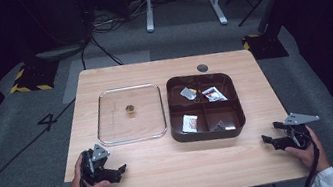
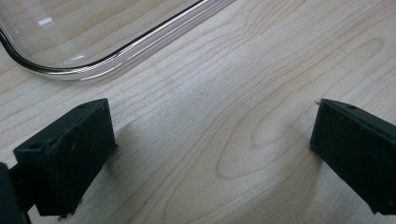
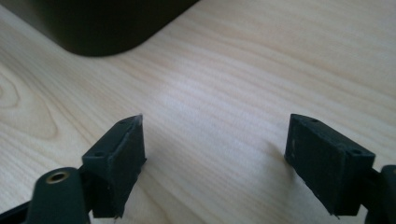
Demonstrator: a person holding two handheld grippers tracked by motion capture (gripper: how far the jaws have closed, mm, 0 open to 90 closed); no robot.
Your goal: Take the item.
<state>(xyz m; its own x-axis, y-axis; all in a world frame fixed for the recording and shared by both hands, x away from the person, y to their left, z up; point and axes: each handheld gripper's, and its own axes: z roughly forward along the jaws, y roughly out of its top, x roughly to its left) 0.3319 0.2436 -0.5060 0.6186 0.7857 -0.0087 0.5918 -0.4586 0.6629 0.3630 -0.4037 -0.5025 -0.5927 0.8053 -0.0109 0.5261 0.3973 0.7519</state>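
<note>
A clear lid (image 1: 130,114) lies flat on the wooden table (image 1: 176,168), with a small gold knob (image 1: 130,110) at its middle. Right of it stands a dark brown tray (image 1: 209,135) with four compartments holding small packets (image 1: 190,122). My left gripper (image 1: 120,171) rests near the table's front left, held by a hand, open and empty; its view shows the clear lid's corner (image 2: 70,72) just ahead of the left gripper (image 2: 212,144). My right gripper (image 1: 272,140) rests at the front right, open and empty. Ahead of the right gripper (image 3: 215,158) is the tray's corner (image 3: 102,28).
The table has a round cable hole (image 1: 202,67) at its back edge. Bare wood lies between the two grippers along the front. Beyond the table are cables, a stand base with yellow-black tape (image 1: 30,79) and white desk legs (image 1: 180,0) on grey floor.
</note>
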